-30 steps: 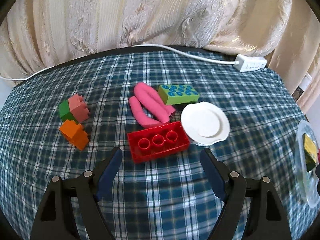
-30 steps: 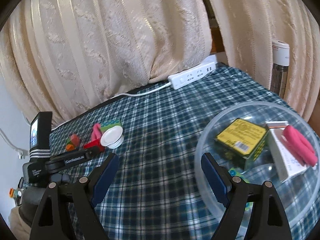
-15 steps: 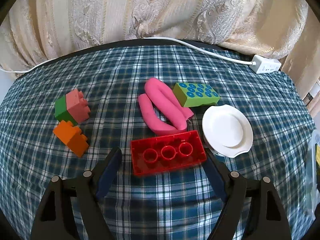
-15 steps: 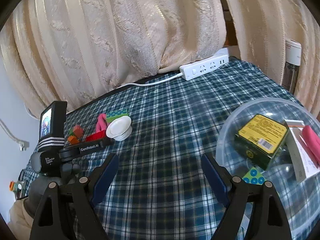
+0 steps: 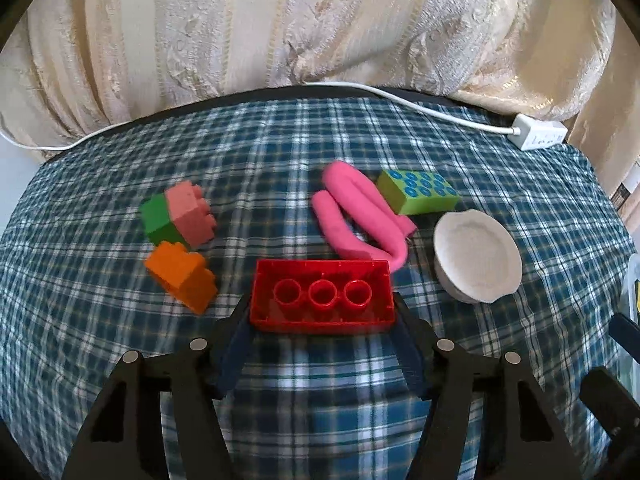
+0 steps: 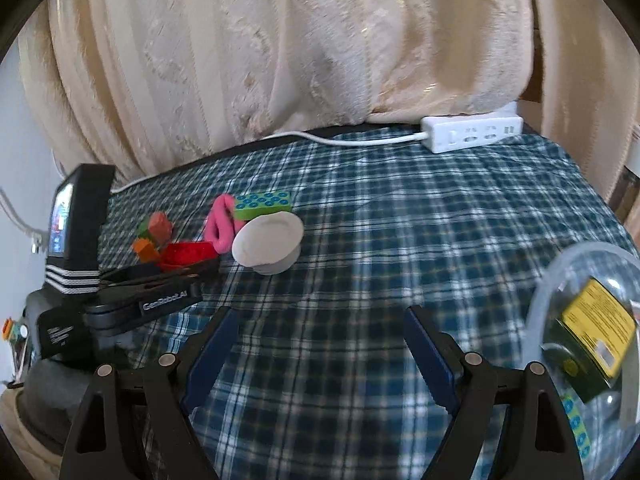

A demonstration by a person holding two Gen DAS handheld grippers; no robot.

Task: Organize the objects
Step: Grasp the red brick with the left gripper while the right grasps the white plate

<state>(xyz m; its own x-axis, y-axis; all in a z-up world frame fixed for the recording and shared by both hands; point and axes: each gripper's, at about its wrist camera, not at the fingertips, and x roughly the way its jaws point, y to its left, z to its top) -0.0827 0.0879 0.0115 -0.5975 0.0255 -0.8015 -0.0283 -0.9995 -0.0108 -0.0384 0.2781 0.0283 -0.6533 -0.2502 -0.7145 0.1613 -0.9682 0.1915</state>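
- On the checked tablecloth [image 5: 320, 152] lay five loose toy pieces: one red brick [image 5: 322, 297], one orange block [image 5: 182, 276], one pink-and-green block [image 5: 178, 218], one green dotted brick [image 5: 418, 192] and one pink band [image 5: 356, 220], folded over itself.
- Beside them sat one white lid [image 5: 478, 256], and at the far edge one white power strip [image 5: 540, 138] with its cord.
- Left gripper [image 5: 322, 334] had its two blue pads against the short ends of the red brick, which lay studs-down on the cloth; the jaws had just been closing, and they grasped the brick.
- Right gripper [image 6: 320, 354] stood wide and released, with only cloth between its pads.
- Compared with a second ago, the red brick sat lower and larger in the left view, now flanked by the pads instead of lying ahead of them.
- In the right view the clear bowl [image 6: 560, 280] had slid to the right edge, and the pink thing once seen inside it was out of frame.
- Only the right view showed the bowl's contents, one yellow-and-green box [image 6: 592, 328], and the left gripper's body with its small screen [image 6: 62, 220].
- Only the left view showed the three round sockets in the red brick's underside.
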